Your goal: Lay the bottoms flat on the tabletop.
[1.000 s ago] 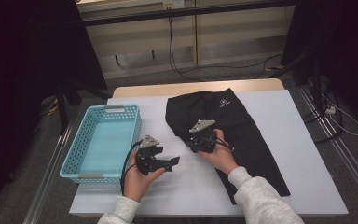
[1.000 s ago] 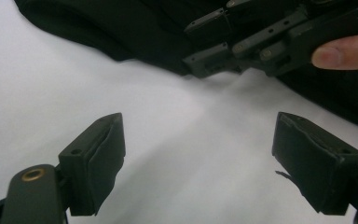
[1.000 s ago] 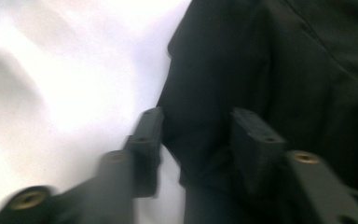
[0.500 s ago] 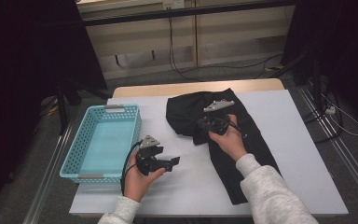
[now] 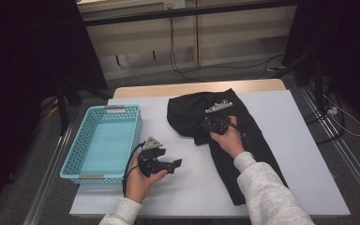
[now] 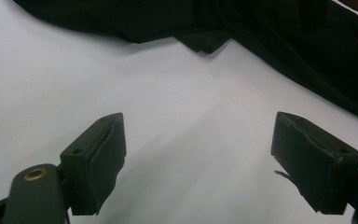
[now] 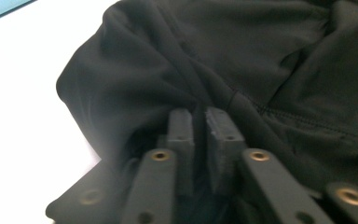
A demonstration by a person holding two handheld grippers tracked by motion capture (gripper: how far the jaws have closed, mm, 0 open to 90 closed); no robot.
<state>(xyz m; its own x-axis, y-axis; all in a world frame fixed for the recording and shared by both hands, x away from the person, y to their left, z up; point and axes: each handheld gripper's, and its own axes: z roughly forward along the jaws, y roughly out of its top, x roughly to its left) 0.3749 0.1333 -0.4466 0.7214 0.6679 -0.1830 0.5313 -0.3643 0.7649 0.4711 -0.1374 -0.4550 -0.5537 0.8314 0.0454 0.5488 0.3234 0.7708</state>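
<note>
White-topped table [image 5: 304, 154] on grey floor [image 5: 42, 159], beige wall panels [image 5: 234, 37] behind with trailing cables [image 5: 178, 61], dark surroundings either side.

White table [image 5: 309, 154]: black garment [image 5: 253, 140], blue basket [image 5: 104, 143] on it.

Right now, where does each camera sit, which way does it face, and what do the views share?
High view: above the person's side, looking forward and down at the table, basket and black garment; both forearms and hands show.
Left gripper view: rides the left gripper, low over the bare table, facing the garment's edge; its fingers stand wide apart.
Right gripper view: rides the right gripper, fingers pinched on a garment fold.
All three share the garment and white tabletop.
</note>
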